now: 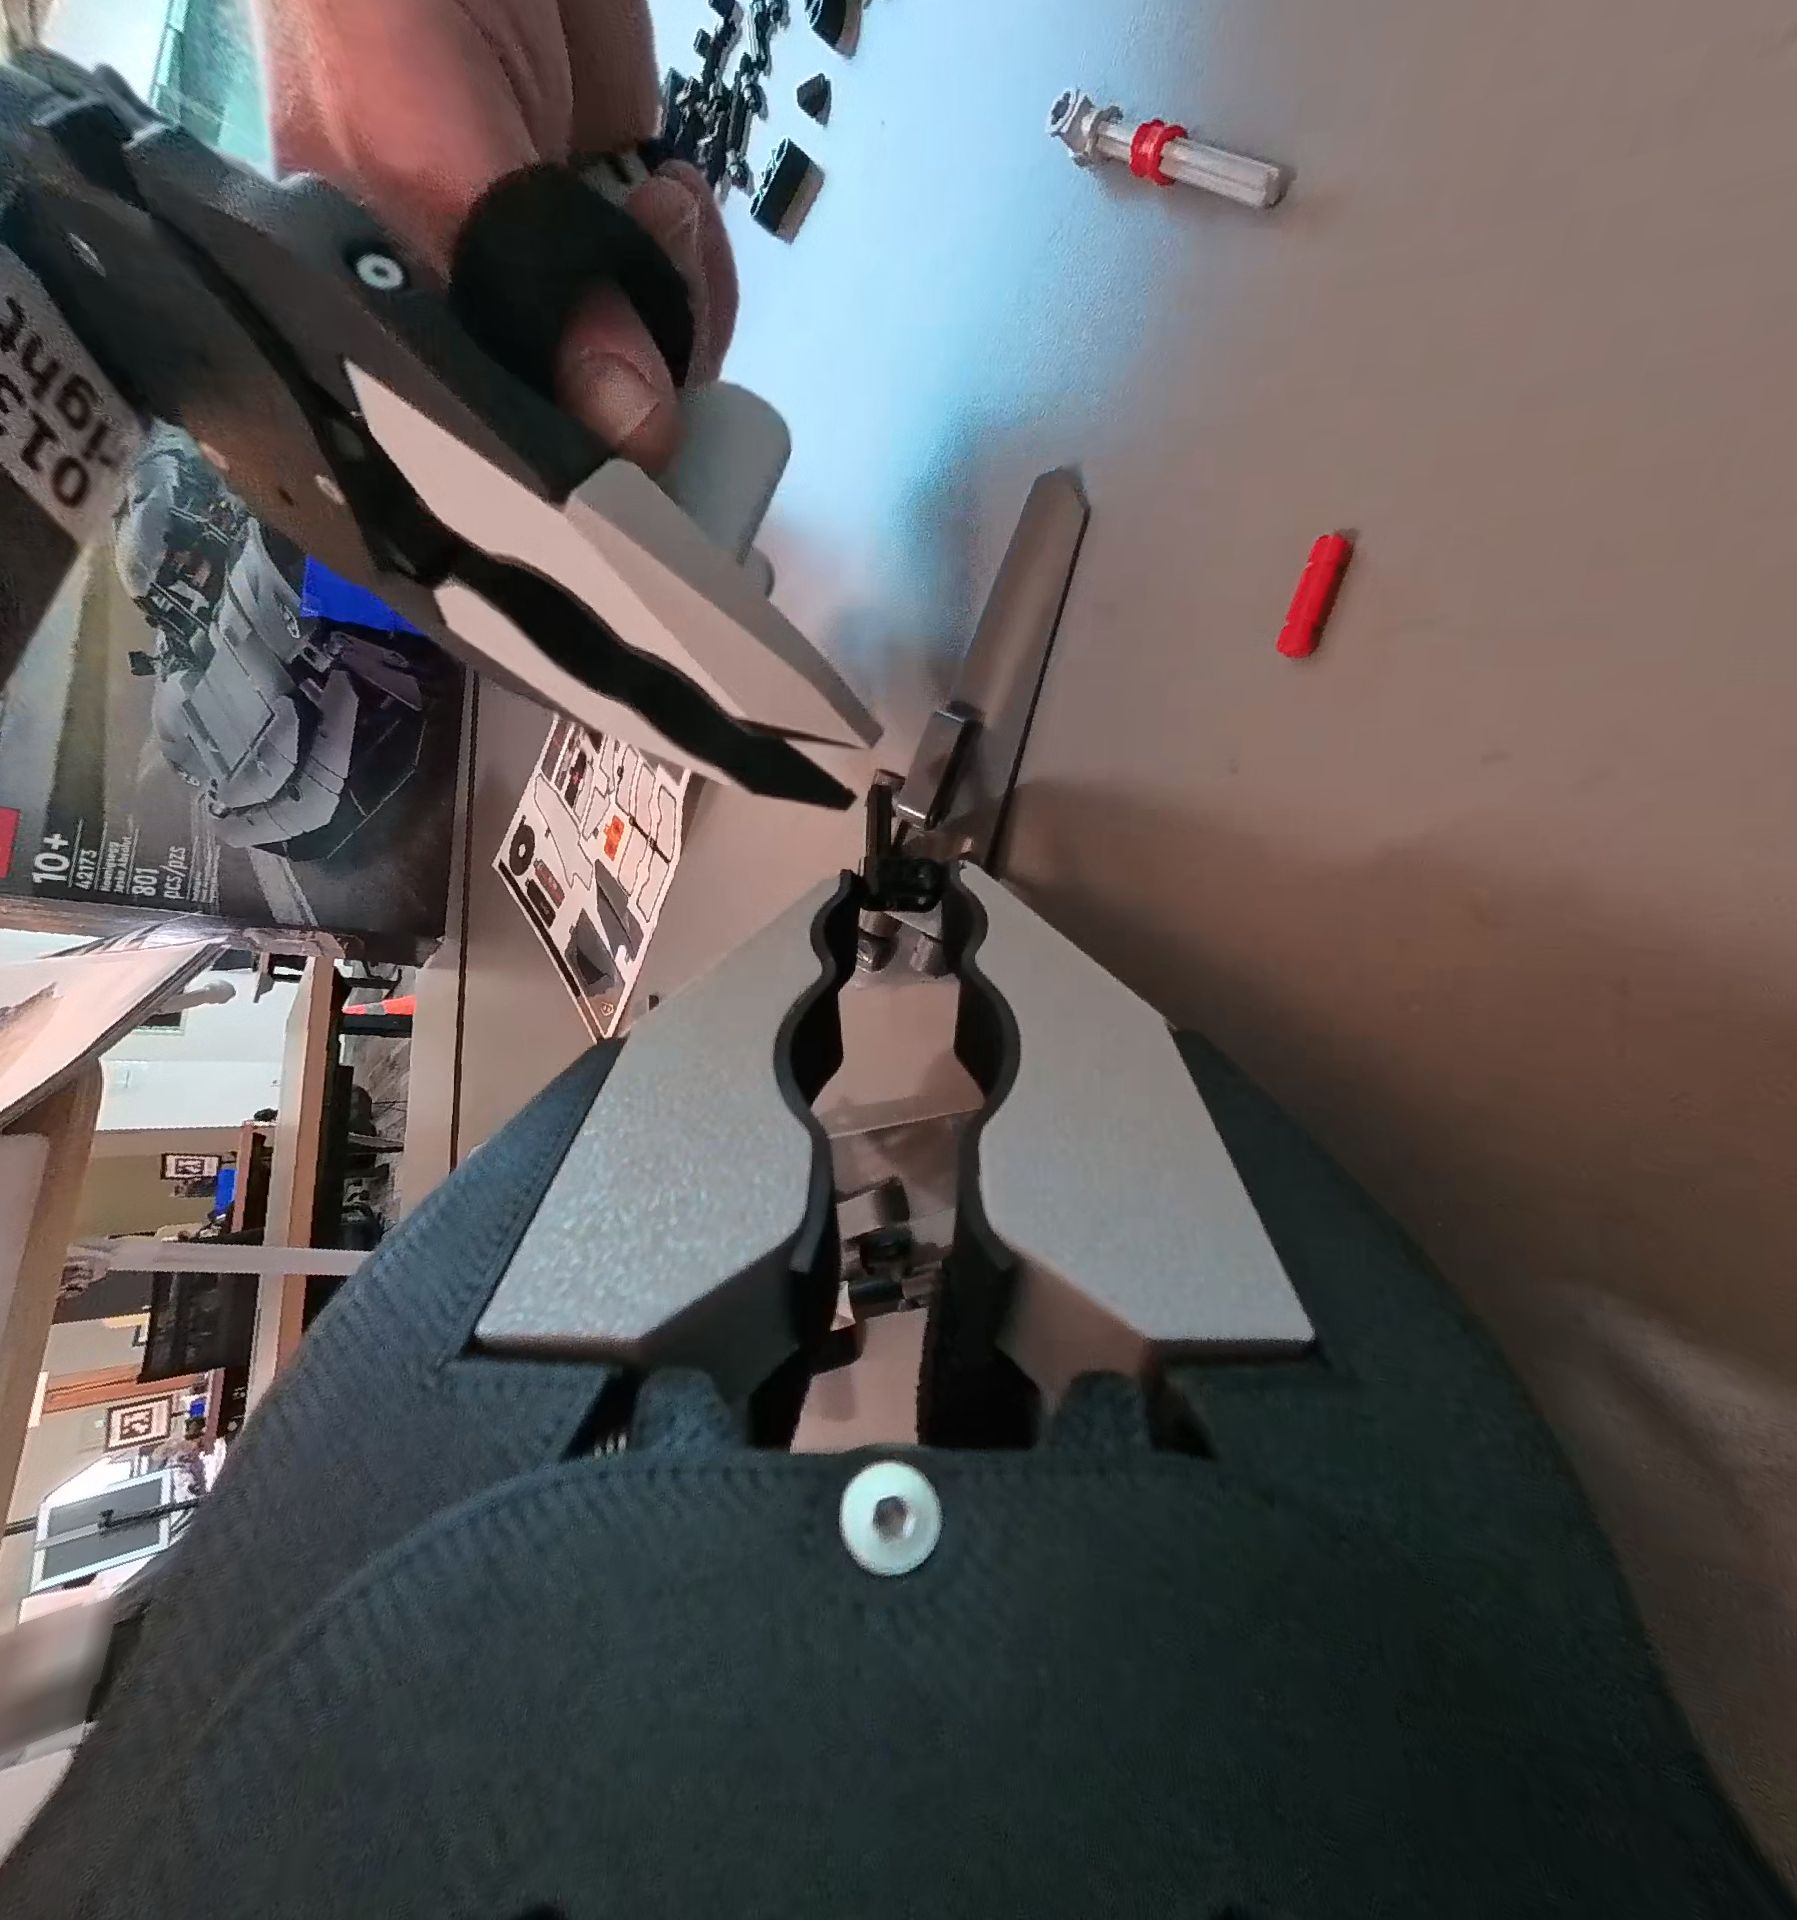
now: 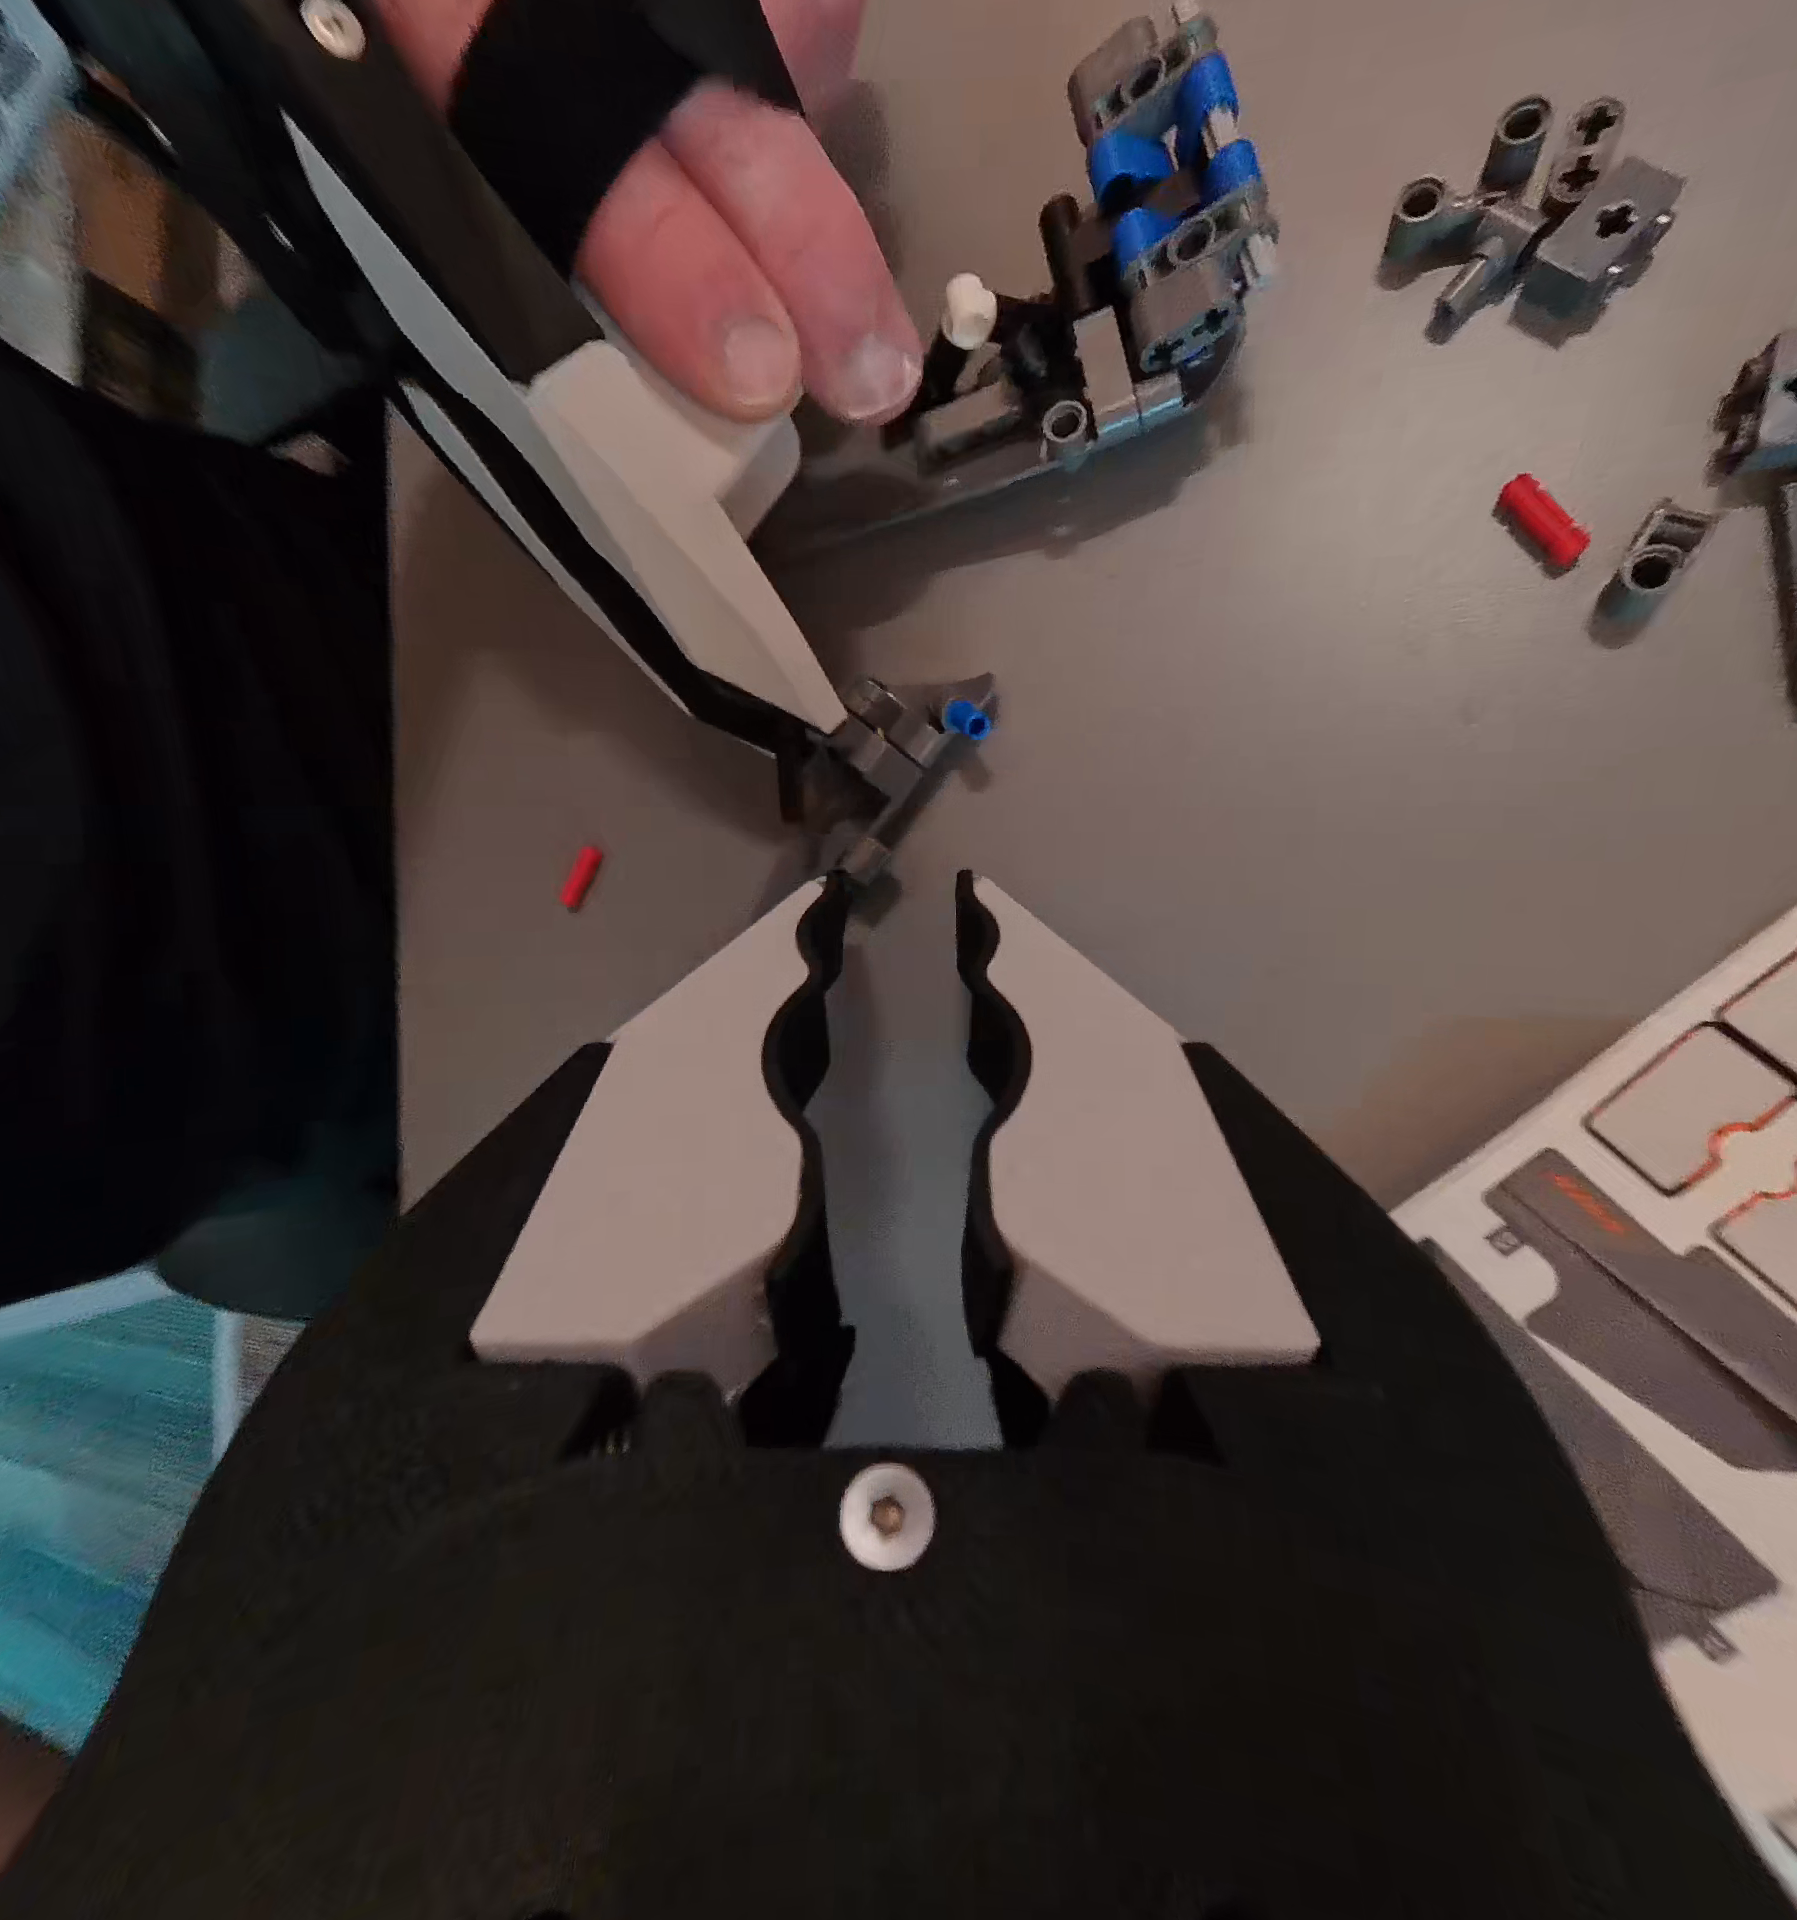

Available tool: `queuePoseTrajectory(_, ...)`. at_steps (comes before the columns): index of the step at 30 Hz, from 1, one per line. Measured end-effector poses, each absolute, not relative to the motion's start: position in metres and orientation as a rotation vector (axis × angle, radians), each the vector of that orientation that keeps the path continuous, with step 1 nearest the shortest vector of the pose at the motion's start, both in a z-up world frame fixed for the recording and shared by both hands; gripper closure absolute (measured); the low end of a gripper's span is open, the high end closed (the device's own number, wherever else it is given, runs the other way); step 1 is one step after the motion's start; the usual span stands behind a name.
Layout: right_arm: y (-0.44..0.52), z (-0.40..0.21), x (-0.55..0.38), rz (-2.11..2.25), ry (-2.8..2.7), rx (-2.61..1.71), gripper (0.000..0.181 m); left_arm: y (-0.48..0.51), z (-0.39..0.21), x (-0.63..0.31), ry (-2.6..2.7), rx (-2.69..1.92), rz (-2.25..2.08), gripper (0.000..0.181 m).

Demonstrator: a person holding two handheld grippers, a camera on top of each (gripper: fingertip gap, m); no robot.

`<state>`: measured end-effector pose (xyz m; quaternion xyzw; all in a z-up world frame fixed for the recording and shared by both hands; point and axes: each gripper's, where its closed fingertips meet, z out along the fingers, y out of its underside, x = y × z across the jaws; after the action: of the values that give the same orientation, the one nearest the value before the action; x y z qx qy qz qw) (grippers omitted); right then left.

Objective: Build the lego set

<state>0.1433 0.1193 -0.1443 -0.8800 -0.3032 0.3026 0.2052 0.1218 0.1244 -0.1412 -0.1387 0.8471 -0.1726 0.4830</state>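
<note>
My left gripper point(image 1: 906, 883) is shut on a small grey Lego assembly point(image 1: 1019, 665) with a black piece at its near end, held over the grey table. In the right wrist view the left gripper point(image 2: 832, 732) comes in from the upper left, and the assembly point(image 2: 889, 753) carries a blue pin point(image 2: 961, 717). My right gripper point(image 2: 899, 883) is open and empty. Its left fingertip point(image 2: 821, 904) sits against the assembly's lower end. In the left wrist view the right gripper point(image 1: 858, 774) reaches in from the upper left to just above the held piece.
On the table are a red pin point(image 2: 580, 878), a red connector point(image 2: 1543, 522), a grey-and-blue sub-assembly point(image 2: 1154, 270), grey connector pieces point(image 2: 1538, 229) and a sticker sheet point(image 2: 1652, 1195). A white axle with a red bush point(image 1: 1169, 156), black parts point(image 1: 738, 104) and the Lego box point(image 1: 229, 727) lie farther off. Left and right tips are no more than a few centimetres apart.
</note>
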Motion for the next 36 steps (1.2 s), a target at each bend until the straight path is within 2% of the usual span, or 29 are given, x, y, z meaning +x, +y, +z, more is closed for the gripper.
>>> queuePoseTrajectory(15, 0.122, -0.150, 0.137, 0.945, -0.738, -2.438, 0.171, 0.124, -0.141, 0.121, 2.067, -0.339, -0.427, 0.168)
queuePoseTrajectory(26, 0.121, -0.143, 0.134, 1.137, -0.698, -2.390, 0.167, 0.124, -0.143, 0.121, 2.070, -0.335, -0.423, 0.168)
queuePoseTrajectory(30, 0.122, -0.145, 0.132, 1.161, -0.718, -2.377, 0.173, 0.125, -0.142, 0.121, 2.070, -0.340, -0.427, 0.168)
queuePoseTrajectory(36, 0.123, -0.144, 0.131, 1.170, -0.714, -2.364, 0.172, 0.125, -0.142, 0.122, 2.072, -0.342, -0.432, 0.168)
